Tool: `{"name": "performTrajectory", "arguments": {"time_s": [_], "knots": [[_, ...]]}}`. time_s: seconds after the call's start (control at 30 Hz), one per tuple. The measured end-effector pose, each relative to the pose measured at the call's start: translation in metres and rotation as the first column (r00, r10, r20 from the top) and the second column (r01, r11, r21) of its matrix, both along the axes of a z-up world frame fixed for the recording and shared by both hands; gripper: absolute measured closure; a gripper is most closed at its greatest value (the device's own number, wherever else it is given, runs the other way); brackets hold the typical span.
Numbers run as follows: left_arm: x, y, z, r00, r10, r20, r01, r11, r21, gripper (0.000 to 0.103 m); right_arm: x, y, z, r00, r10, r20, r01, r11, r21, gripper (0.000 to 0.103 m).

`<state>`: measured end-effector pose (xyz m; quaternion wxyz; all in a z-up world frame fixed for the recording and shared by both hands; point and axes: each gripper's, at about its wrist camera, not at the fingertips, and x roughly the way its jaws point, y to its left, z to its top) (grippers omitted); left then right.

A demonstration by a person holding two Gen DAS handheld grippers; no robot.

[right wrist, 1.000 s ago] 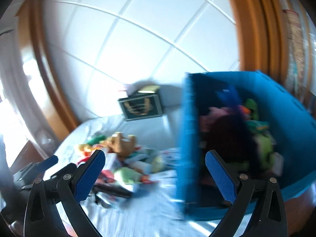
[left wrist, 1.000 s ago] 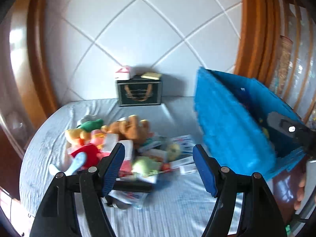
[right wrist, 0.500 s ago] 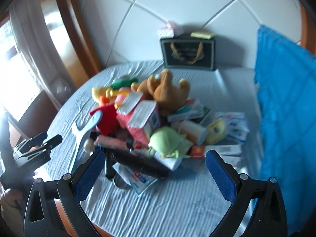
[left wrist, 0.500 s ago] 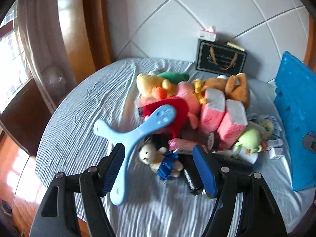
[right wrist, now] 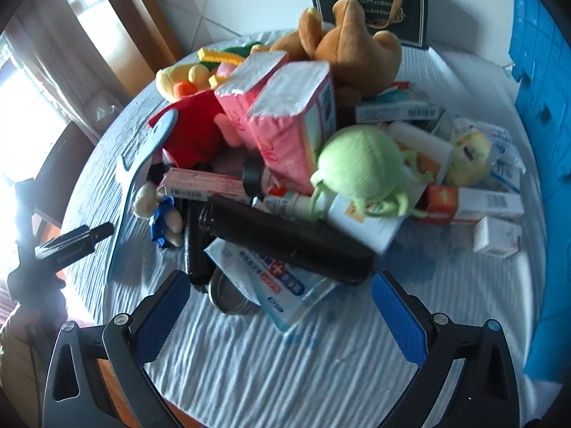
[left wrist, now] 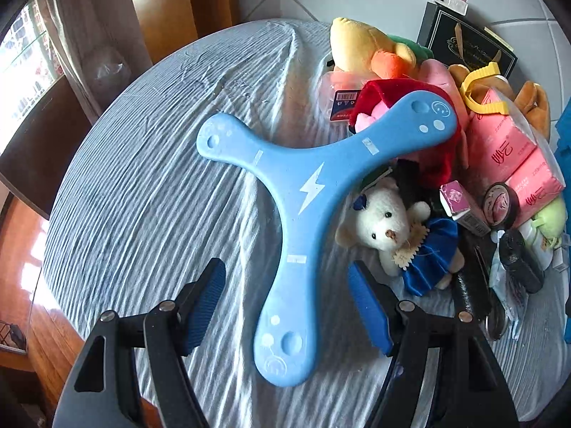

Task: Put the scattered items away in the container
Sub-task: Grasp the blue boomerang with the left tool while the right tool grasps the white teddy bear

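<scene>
Blue foam three-arm boomerang [left wrist: 307,192] lies flat on the striped tablecloth [left wrist: 150,214], its near arm between the wide-open, empty fingers of the left gripper [left wrist: 285,306]; its far-right arm rests on the toy pile. Right gripper [right wrist: 282,310] also wide open and empty, poised over the near edge of the pile: black cylindrical case [right wrist: 285,242], green plush [right wrist: 360,171], pink tissue packs [right wrist: 285,117]. Blue container [right wrist: 542,107] stands at far right. Step judged: approach for pick. Next: lower the left gripper, close on the boomerang arm, carry right to the container.
</scene>
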<state>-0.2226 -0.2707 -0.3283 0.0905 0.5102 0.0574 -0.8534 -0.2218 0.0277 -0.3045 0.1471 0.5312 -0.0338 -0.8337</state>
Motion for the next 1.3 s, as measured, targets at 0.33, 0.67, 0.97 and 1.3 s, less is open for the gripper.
{"name": "performTrajectory", "arguments": {"time_s": [0.33,0.67,0.97,1.3], "knots": [[-0.045,-0.019,-0.038,0.996,-0.080,0.039,0.075,0.990,0.116,0.032,-0.004,-0.047,-0.002,0.999,-0.051,-0.017,0.051,0.999,0.010,0.000],[-0.030,-0.031,-0.025,0.997,-0.082,-0.001,0.082,0.995,0.056,0.062,-0.001,-0.108,-0.015,0.999,0.032,0.006,-0.032,0.999,0.001,0.001],[0.015,-0.081,-0.019,1.000,0.010,-0.006,-0.010,0.997,-0.075,0.062,-0.014,-0.179,-0.029,0.984,0.176,-0.028,-0.173,0.980,0.099,0.034],[0.019,-0.080,-0.038,0.998,0.061,-0.011,-0.061,0.998,-0.022,0.062,-0.034,-0.226,-0.057,0.960,0.269,-0.082,-0.237,0.930,0.281,0.034]]}}
